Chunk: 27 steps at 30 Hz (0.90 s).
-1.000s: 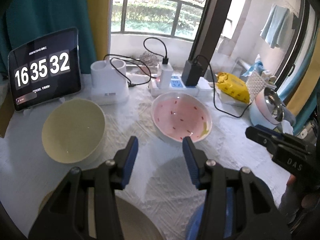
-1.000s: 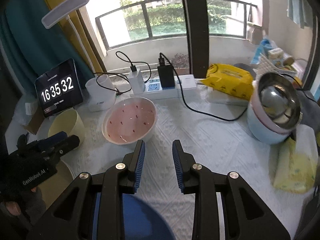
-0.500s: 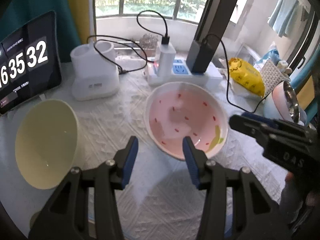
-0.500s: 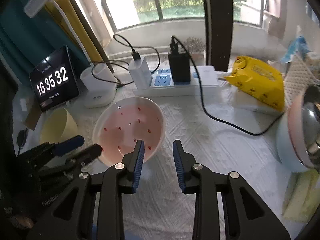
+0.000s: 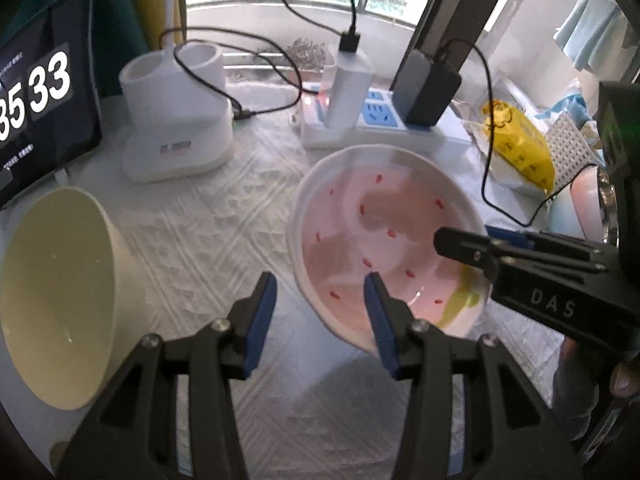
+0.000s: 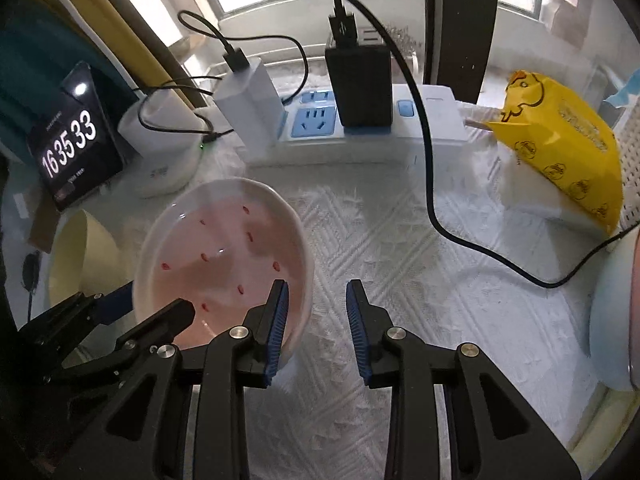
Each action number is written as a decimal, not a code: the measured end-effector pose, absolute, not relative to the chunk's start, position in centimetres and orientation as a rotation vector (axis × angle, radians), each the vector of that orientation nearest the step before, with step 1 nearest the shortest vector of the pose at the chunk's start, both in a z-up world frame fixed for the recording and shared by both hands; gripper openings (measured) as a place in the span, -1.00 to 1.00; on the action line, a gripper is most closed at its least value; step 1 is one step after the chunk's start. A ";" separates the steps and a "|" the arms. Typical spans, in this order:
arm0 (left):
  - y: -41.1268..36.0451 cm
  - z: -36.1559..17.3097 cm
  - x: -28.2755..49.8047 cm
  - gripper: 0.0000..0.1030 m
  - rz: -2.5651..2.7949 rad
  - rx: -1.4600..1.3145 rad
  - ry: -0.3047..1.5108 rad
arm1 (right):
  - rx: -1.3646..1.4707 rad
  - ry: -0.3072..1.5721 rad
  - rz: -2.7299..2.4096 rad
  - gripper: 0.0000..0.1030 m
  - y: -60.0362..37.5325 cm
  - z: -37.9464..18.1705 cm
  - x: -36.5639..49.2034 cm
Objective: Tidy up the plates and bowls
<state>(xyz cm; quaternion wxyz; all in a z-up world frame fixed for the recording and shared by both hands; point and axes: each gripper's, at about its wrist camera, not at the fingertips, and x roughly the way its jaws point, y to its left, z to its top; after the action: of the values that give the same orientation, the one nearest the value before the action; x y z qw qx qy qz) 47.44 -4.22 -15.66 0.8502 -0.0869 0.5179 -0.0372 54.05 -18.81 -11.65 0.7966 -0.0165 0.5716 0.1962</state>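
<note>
The step in hand appears to be the approach to the pink speckled bowl (image 5: 384, 248), which sits on the white embossed tablecloth (image 6: 420, 248) just near of the power strip (image 6: 360, 136). A cream bowl (image 5: 56, 300) stands well to its left, near the tablet clock (image 6: 72, 148).

In the left wrist view, the left gripper (image 5: 320, 312) is seen part open and empty, straddling the bowl's near-left rim: one blue pad is over the pink inside, the other outside over the cloth. No pressing on the rim can be made out.

In the right wrist view, the right gripper (image 6: 316, 320) is likewise held part open with nothing in it; its left pad is set over the bowl's near-right rim, its right pad over bare cloth. Whether the rim is touched cannot be told.

The next move is judged to call for one gripper to be lowered until the rim lies between its pads, then closed firmly. The thin, glossy rim could slip if pinched shallowly.
</note>
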 end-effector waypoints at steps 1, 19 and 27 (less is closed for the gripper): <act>-4.3 -15.8 47.6 -0.13 -0.079 -0.187 1.092 | -0.040 1.233 0.424 -0.39 -18.7 -11.9 54.2; -3.7 -16.3 47.1 -0.65 -0.089 -0.223 1.064 | -0.161 1.157 0.449 -0.76 -16.4 -11.9 52.7; -3.6 -14.8 45.9 -0.66 -0.108 -0.234 1.024 | -0.156 1.098 0.421 -0.79 -16.9 -10.0 51.1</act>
<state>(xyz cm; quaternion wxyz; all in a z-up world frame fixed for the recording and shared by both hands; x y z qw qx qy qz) 45.88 -3.65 -14.79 0.8639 -0.1115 0.4885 -0.0514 51.11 -16.86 -10.00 0.8292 -0.0736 0.5173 0.1986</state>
